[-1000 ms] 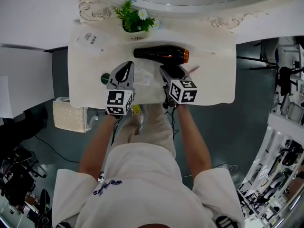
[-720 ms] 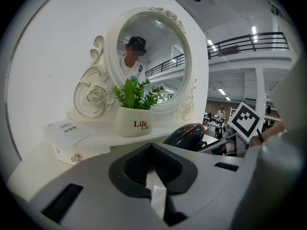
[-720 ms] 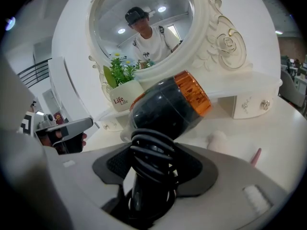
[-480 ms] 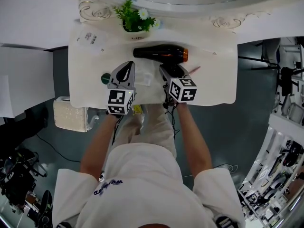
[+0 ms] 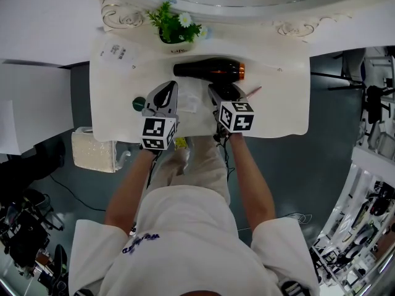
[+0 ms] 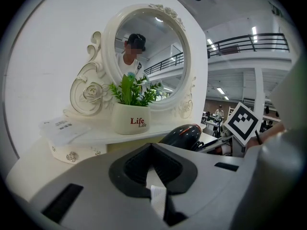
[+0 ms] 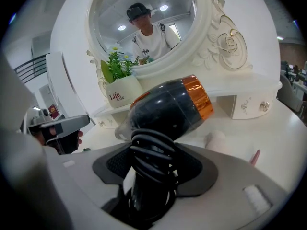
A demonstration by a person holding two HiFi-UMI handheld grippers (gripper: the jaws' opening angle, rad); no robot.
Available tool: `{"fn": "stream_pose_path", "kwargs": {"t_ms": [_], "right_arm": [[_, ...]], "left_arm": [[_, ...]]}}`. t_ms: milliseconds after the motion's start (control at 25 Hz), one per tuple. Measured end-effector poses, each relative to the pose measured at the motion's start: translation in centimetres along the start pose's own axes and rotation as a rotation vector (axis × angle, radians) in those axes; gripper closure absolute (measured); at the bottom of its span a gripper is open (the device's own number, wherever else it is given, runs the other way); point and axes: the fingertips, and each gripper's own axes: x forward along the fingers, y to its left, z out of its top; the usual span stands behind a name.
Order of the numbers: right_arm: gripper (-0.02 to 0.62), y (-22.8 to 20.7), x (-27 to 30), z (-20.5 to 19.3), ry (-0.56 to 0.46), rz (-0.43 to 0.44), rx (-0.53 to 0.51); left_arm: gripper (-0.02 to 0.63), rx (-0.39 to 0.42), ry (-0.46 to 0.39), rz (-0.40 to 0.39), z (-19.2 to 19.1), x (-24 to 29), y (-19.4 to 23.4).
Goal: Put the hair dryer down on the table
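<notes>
The black hair dryer (image 5: pixel 210 70) with an orange nozzle ring lies crosswise over the white vanity table (image 5: pixel 278 103), in front of the mirror base. My right gripper (image 5: pixel 223 92) is shut on its handle; in the right gripper view the cord-wrapped handle (image 7: pixel 152 162) fills the jaws and the body (image 7: pixel 168 109) points right. Whether the dryer rests on the tabletop I cannot tell. My left gripper (image 5: pixel 162 94) hovers to the left of the dryer, shut with nothing held. From the left gripper view the dryer's rear end (image 6: pixel 184 134) shows beyond the closed jaws.
A potted plant (image 5: pixel 174 29) and an ornate oval mirror (image 6: pixel 148 56) stand at the back. A paper slip (image 5: pixel 117 53) lies at the back left, a green round item (image 5: pixel 139 103) near the left edge, and a pink stick (image 5: pixel 253 92) right of the dryer.
</notes>
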Motion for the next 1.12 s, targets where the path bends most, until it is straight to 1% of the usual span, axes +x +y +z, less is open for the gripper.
{"fn": "stream_pose_path", "kwargs": {"t_ms": [800,1120], "right_arm": [[0.325,-0.8,1.4,-0.8,0.043,-0.094,-0.034],[0.324,-0.9,1.7,-1.0,0.053,-0.102,-0.038]], "left_arm": [[0.597,0.006,0.035,-0.016,-0.6,-0.2,-0.2],[0.597,0.011,0.043,-0.023,-0.9,-0.1,-0.2]]}}
